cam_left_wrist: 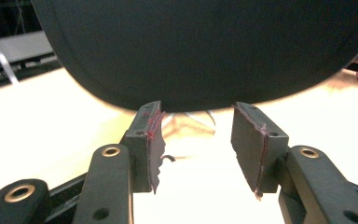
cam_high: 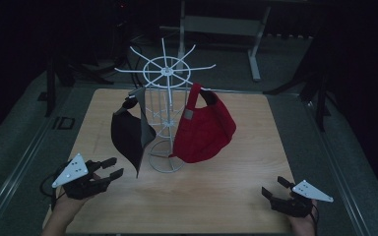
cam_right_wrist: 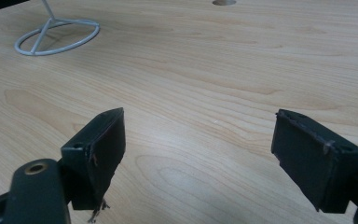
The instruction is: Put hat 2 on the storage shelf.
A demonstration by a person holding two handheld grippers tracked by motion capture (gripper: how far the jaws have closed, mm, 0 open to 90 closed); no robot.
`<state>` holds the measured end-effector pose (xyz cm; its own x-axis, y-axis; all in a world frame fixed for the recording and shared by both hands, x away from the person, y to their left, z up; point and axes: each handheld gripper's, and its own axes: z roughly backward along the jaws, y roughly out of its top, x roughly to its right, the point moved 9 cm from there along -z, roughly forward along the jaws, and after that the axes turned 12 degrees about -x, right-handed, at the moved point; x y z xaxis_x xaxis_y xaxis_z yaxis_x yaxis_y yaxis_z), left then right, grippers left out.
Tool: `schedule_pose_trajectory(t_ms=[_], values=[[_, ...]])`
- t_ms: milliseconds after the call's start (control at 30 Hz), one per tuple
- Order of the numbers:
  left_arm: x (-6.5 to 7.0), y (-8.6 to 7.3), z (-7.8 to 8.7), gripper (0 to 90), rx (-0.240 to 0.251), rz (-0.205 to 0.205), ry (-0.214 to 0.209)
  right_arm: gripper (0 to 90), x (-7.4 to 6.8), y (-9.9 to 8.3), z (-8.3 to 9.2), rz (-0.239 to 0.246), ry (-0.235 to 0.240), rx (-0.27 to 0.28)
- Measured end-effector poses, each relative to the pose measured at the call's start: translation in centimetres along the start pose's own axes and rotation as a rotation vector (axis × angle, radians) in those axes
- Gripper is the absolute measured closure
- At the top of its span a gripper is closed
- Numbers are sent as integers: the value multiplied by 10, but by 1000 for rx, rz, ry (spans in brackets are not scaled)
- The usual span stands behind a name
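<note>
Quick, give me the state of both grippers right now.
Left gripper: open, fingers spread, holding nothing, close in front of the black cap.
Right gripper: open wide, holding nothing, over the bare wooden table.

No readable text, label, brand or number anywhere. Small grey patch on the red cap point(cam_high: 204, 129) too blurred to read; dark mark left of the worktop point(cam_high: 226, 187) too dim to make out.
</note>
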<state>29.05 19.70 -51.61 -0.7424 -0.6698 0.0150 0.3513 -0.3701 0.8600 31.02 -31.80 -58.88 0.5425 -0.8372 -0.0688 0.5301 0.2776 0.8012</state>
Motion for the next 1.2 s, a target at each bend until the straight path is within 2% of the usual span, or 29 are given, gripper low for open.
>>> schedule_pose_trajectory(t_ms=[133,233,467,667,767,967,1200], values=[[0,-14,-7,537,-14,34,-16,174,1,0,0,-2,-1,3],[0,-25,-12,542,-32,33,-4,174,1,-1,-1,3,-6,2],[4,-44,-18,541,-68,66,-22,174,1,-3,-3,21,-17,-6],[7,-54,-16,541,-71,82,-28,174,1,-2,-2,29,-25,-3],[7,-62,-13,541,-75,93,-5,174,1,0,-2,37,-32,7],[6,-76,-9,541,-78,122,3,174,4,0,-2,34,-41,13],[6,-77,-6,541,-65,133,3,174,4,0,-2,40,-40,10]])
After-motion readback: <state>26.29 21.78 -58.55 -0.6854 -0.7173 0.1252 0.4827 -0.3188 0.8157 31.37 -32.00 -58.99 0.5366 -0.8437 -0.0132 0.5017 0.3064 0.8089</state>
